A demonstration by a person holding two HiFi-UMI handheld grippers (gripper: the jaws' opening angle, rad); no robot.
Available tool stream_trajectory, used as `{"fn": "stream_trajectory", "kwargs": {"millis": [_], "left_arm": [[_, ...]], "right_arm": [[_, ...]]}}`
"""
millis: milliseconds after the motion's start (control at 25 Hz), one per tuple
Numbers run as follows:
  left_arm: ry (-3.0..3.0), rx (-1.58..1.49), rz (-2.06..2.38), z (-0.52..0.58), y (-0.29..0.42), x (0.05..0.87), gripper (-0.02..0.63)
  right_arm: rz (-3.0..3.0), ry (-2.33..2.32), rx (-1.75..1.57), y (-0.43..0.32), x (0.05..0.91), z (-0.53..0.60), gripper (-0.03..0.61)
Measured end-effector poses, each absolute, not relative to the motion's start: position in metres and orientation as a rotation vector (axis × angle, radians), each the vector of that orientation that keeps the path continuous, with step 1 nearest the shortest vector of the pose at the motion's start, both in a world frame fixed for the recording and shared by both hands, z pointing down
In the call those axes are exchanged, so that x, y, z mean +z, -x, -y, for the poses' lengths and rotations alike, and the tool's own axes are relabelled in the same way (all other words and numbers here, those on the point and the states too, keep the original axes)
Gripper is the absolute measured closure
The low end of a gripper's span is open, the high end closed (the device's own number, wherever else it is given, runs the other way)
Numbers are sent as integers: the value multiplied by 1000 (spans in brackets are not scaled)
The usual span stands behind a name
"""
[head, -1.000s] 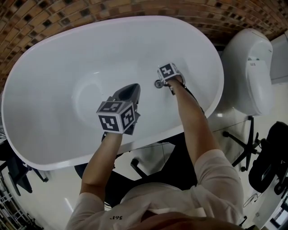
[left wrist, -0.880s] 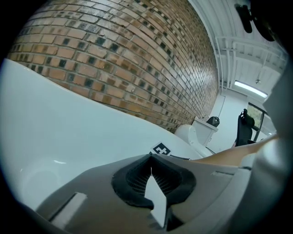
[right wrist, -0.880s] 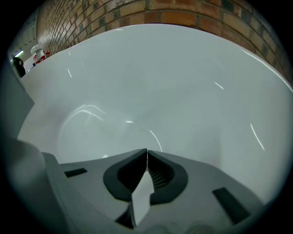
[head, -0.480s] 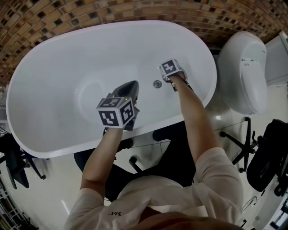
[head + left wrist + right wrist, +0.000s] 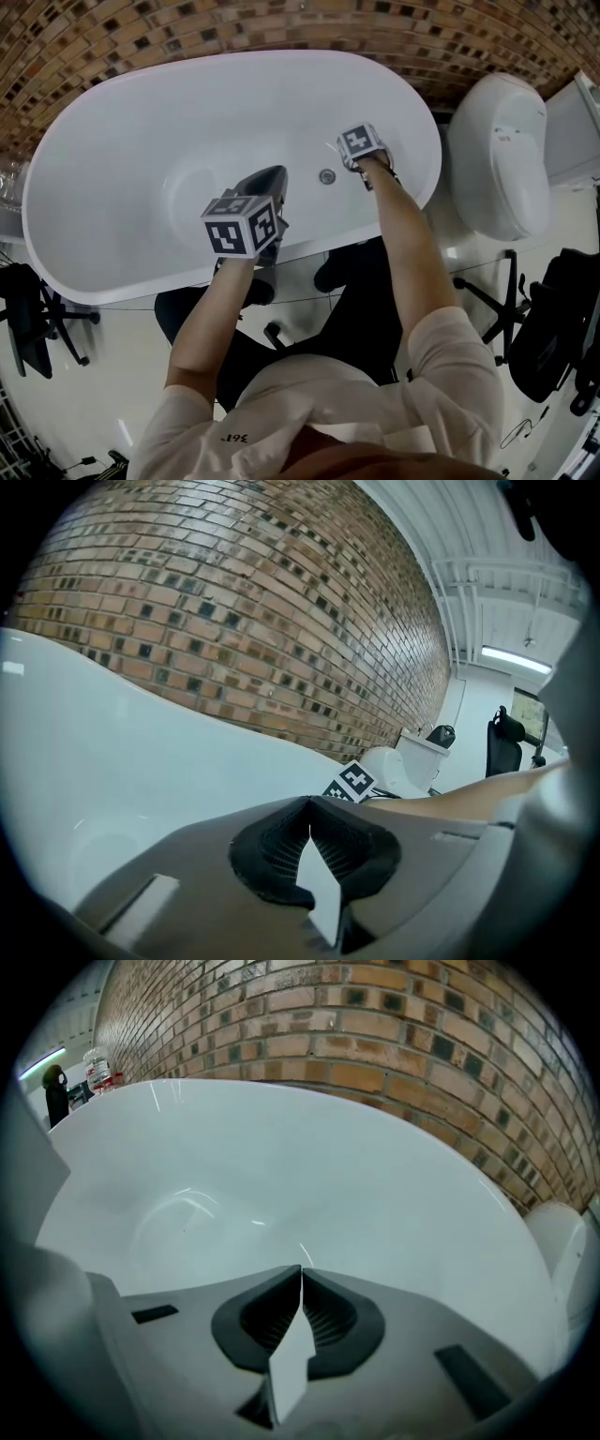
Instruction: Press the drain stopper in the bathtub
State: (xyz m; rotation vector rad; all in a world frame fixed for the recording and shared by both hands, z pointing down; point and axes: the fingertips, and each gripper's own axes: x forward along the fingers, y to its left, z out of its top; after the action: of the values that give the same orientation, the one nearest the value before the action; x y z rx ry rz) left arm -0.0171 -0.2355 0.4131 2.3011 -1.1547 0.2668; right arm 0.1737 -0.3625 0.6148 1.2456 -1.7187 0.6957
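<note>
The white oval bathtub (image 5: 112,159) fills the upper head view. Its small round metal drain stopper (image 5: 326,175) sits uncovered on the tub floor. My right gripper (image 5: 347,157) hovers just right of the stopper, its marker cube (image 5: 361,142) on top. In the right gripper view the right gripper (image 5: 301,1269) is shut with nothing in it, facing the tub's curved inner wall (image 5: 281,1166). My left gripper (image 5: 275,174) hangs over the tub's middle, also shut and empty (image 5: 309,801). In the left gripper view, the right gripper's cube (image 5: 354,781) shows beyond the tips.
A brick wall (image 5: 281,23) runs behind the tub. A white toilet (image 5: 502,155) stands right of it. Black office chairs stand at the right (image 5: 562,309) and left (image 5: 23,323). A bottle (image 5: 98,1065) stands beyond the tub's far end.
My right gripper has drawn back up and to the right from the stopper, which now shows uncovered. The left gripper has barely moved.
</note>
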Motion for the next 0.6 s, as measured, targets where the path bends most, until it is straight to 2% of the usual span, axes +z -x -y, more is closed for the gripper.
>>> {"fn": "stream_trajectory", "kwargs": {"millis": [600], "left_arm": [[-2361, 224, 1161, 195, 12, 376, 606]], "right_arm": [[1748, -1295, 626, -180, 566, 340, 561]]}}
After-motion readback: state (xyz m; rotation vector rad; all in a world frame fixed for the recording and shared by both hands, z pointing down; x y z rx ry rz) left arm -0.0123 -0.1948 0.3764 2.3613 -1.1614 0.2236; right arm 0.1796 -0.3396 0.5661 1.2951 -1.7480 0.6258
